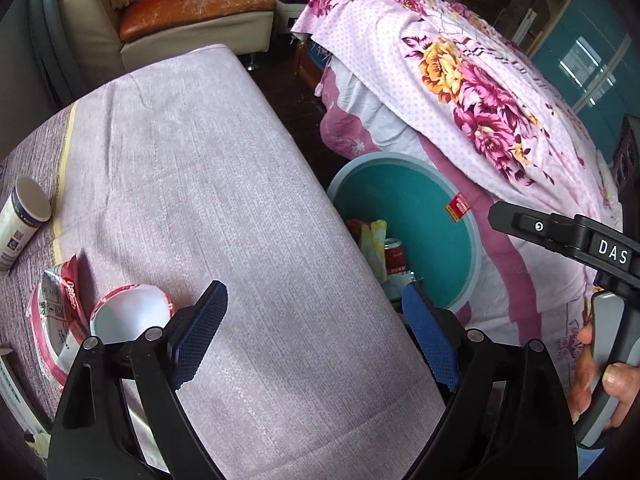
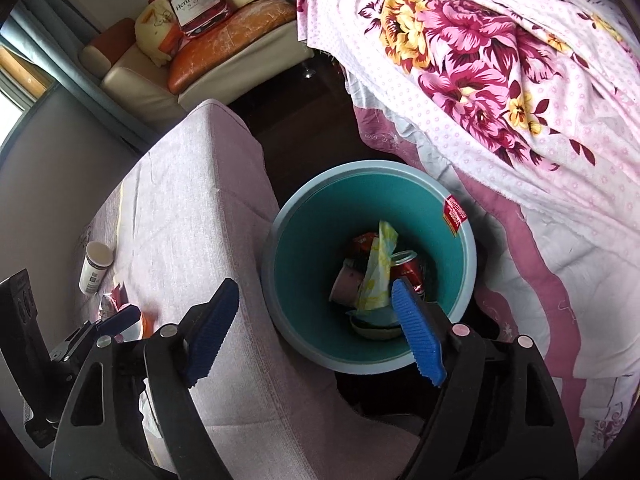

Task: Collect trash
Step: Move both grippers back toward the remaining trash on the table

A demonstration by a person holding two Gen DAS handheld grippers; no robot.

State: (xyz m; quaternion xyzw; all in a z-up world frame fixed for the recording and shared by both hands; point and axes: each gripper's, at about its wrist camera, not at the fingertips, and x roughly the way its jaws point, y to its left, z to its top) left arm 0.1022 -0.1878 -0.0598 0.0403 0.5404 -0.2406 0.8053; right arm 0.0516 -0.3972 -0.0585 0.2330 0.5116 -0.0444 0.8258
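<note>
My right gripper (image 2: pixel 316 296) hangs open above the near left rim of a teal bin (image 2: pixel 304 240), with nothing pressed between its blue pads. In the bin lie a yellow-white wrapper (image 2: pixel 378 276), a red can (image 2: pixel 410 270), a pink paper cup (image 2: pixel 346 284) and a dark bowl (image 2: pixel 376 330). My left gripper (image 1: pixel 314 296) is open and empty over the lilac tablecloth (image 1: pixel 224 184). Left of it on the table lie a red-and-white wrapper (image 1: pixel 56 312), a white bowl with a red rim (image 1: pixel 132 316) and a white tube (image 1: pixel 22 220). The bin (image 1: pixel 420 216) stands just past the table's right edge.
A bed with a pink flowered cover (image 2: pixel 500 80) crowds the bin from the right. A sofa with orange cushions (image 2: pixel 224 40) stands at the back. Dark floor shows between table and bed. A hand (image 1: pixel 600 380) grips the right gripper's handle at the right edge.
</note>
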